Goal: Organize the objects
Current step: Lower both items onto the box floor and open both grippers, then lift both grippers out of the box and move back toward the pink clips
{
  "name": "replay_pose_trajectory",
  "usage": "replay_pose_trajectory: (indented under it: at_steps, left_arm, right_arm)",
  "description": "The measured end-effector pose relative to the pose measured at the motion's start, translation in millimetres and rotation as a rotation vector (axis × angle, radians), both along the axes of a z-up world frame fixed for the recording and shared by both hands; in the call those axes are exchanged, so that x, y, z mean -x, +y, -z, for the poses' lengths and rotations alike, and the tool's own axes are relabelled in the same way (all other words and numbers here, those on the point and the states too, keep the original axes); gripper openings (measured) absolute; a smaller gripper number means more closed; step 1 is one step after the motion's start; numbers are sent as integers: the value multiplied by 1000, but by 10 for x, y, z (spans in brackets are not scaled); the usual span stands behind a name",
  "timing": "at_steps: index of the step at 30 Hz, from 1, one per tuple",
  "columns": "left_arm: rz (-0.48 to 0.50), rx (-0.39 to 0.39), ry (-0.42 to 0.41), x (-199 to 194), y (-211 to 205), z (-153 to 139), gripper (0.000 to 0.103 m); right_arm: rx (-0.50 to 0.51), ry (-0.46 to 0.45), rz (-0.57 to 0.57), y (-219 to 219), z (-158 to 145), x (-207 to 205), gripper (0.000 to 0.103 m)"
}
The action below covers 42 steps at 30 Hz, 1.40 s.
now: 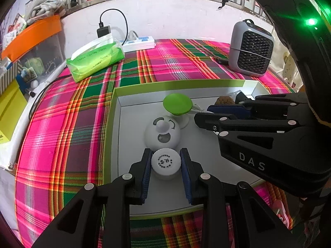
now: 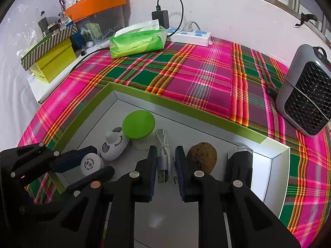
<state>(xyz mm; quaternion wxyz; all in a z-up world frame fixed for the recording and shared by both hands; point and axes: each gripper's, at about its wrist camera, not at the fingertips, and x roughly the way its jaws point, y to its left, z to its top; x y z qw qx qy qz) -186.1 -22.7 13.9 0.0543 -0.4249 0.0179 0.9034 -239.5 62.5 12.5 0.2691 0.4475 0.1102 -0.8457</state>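
Note:
A white box with a green rim (image 1: 144, 86) (image 2: 186, 111) lies on the plaid cloth. My left gripper (image 1: 166, 161) (image 2: 82, 163) is shut on a white ping-pong ball (image 1: 166, 161) (image 2: 90, 163) low inside the box. Behind the ball stand a white smiley-face gadget (image 1: 162, 132) (image 2: 114, 146) and a green-lidded jar (image 1: 178, 104) (image 2: 138, 124). My right gripper (image 2: 165, 165) (image 1: 209, 111) is open, its fingers on either side of a coiled white USB cable (image 2: 164, 157). A brown sponge (image 2: 202, 158) (image 1: 224, 100) and a black object (image 2: 240, 163) lie to its right.
A green tissue pack (image 1: 95, 60) (image 2: 137, 41), a white power strip (image 1: 140, 43) (image 2: 192, 35) with a black charger, and a grey fan heater (image 1: 251, 49) (image 2: 308, 95) stand on the cloth. Yellow and striped boxes (image 2: 51, 55) and an orange-lidded bin (image 1: 31, 35) are at the left.

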Motion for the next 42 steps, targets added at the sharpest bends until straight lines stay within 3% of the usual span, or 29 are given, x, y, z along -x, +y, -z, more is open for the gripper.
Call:
replay_pose_trajectory:
  at_steps: [21,28,42]
  left_arm:
    - [5,-3,0,-4,0,1,29]
    - [2,-6,6,-25,0,-14,38]
    - [-1,-8,47,-260,-41,-152,41]
  right_arm:
    - [-16,2,3,-26,9,-42,20]
    - [-12,20,7,-10,-29,-82,37]
    - [23,74,34,95,-221,-349,38]
